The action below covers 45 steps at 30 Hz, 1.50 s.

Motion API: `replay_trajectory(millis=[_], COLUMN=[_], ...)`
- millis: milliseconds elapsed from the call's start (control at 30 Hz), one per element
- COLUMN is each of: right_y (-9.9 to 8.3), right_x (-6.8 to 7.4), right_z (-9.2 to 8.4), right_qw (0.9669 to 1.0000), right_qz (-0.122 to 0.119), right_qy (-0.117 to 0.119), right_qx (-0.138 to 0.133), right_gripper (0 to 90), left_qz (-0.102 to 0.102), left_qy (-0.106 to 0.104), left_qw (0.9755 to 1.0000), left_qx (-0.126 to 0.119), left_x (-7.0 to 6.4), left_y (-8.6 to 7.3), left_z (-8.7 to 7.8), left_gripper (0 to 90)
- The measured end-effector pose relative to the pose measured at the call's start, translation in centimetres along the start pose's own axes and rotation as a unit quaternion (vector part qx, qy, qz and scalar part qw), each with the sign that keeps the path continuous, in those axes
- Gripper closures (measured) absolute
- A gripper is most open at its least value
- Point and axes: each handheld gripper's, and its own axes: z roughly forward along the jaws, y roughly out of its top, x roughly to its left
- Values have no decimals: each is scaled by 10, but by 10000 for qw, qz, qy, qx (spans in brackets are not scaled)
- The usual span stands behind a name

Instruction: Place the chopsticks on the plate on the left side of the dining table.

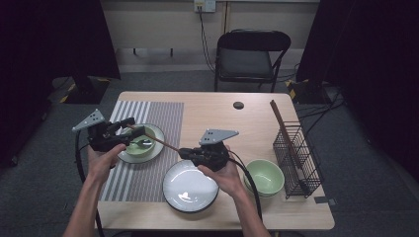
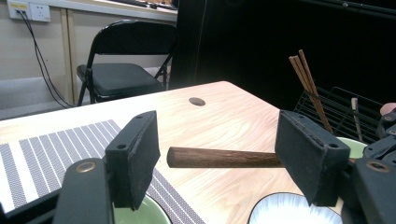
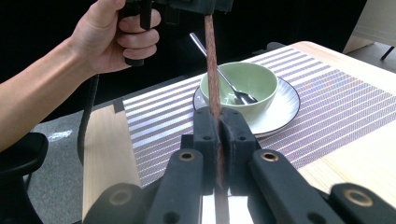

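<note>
Behind the right tongs (image 3: 218, 140), clamped on a chopstick (image 3: 212, 70), its lower end hidden; left tongs (image 2: 224, 158) apart.

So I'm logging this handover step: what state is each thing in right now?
Right tongs: shut on the chopstick.
Left tongs: open, with the chopstick's end between the jaws.
Chopstick: held level above the table.
Spoon: resting in the bowl on the saucer.
Green bowl by the rack: upright, empty.
Plate: empty.
Wire rack: holds more chopsticks.
</note>
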Motion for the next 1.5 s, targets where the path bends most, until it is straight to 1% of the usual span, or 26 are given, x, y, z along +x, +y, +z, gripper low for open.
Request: replay_trajectory(millis=[167, 267, 333, 367, 400, 433, 500, 600, 667, 733, 800, 867, 900, 967, 1000, 1033, 1100, 1133, 1167, 1200, 1267, 1367, 1400, 1500], right_y=[0, 1, 2, 3, 4, 5, 5, 6, 6, 8, 9, 9, 9, 9, 9, 8, 7, 7, 7, 6, 7, 8, 8, 9], right_x=[-1, 0, -1, -1, 1, 1, 1, -1, -2, -3, -4, -5, -6, -7, -8, -9, -12, -13, -14, -15, -15, -14, -13, -12], right_z=[-1, -4, -7, -9, -9, -9, -10, -12, -13, -14, -14, -14, -14, -14, -14, -14, -14, -15, -15, -16, -17, -19, -20, -23], right_qw=[10000, 10000, 9999, 9998, 9999, 9999, 9999, 9999, 9998, 9999, 9999, 9999, 9999, 9999, 9999, 9999, 9998, 9997, 9996, 9995, 9995, 9996, 9995, 9995], right_qz=[8, -7, 5, 17, -35, -77, -64, -2, 13, 24, 32, 59, 65, 65, 76, 98, 156, 184, 208, 226, 216, 200, 187, 178], right_qy=[1, -20, 40, 73, -25, -108, -50, -45, -17, -18, -23, -8, -12, -41, -54, -87, -135, -169, -182, -206, -200, -189, -208, -249], right_qx=[20, -58, -166, -193, -138, -77, -83, -131, -175, -162, -150, -155, -146, -129, -105, -83, -68, -74, -81, -101, -108, -113, -113, -59], right_gripper=[853, 853, 857, 857, 857, 857, 857, 857, 857, 857, 857, 857, 857, 858, 858, 857, 857, 857, 857, 858, 858, 857, 857, 857], left_qz=[-12, -19, 58, 120, 119, 115, 165, 142, 138, 169, 176, 163, 181, 206, 262, 269, 387, 506, 560, 646, 800, 982, 1038, 1115], left_qy=[-56, -69, -36, -38, -91, -122, -131, -190, -181, -170, -208, -221, -273, -377, -403, -453, -547, -554, -645, -691, -703, -710, -708, -775], left_qw=[10000, 9999, 9998, 9998, 9998, 9997, 9993, 9992, 9992, 9990, 9987, 9988, 9987, 9987, 9985, 9982, 9974, 9966, 9958, 9949, 9933, 9908, 9901, 9889], left_qx=[61, 117, 211, 183, 152, 187, 298, 324, 333, 374, 430, 402, 388, 279, 265, 287, 279, 328, 321, 362, 453, 606, 625, 607], left_x=[1, 1, 0, 0, -1, -2, -4, -4, -4, -4, -4, -5, -5, -8, -9, -11, -17, -18, -22, -25, -31, -35, -36, -36], left_y=[-2, -4, -6, -7, -8, -8, -8, -9, -10, -11, -12, -12, -11, -10, -9, -8, -7, -6, -6, -7, -8, -12, -13, -16], left_z=[2, 4, 7, 8, 9, 10, 14, 15, 16, 17, 19, 19, 18, 18, 17, 17, 19, 20, 22, 25, 30, 37, 38, 40], left_gripper=[306, 306, 310, 312, 322, 323, 324, 321, 322, 325, 328, 328, 326, 325, 331, 334, 337, 338, 338, 340, 338, 333, 325, 326])
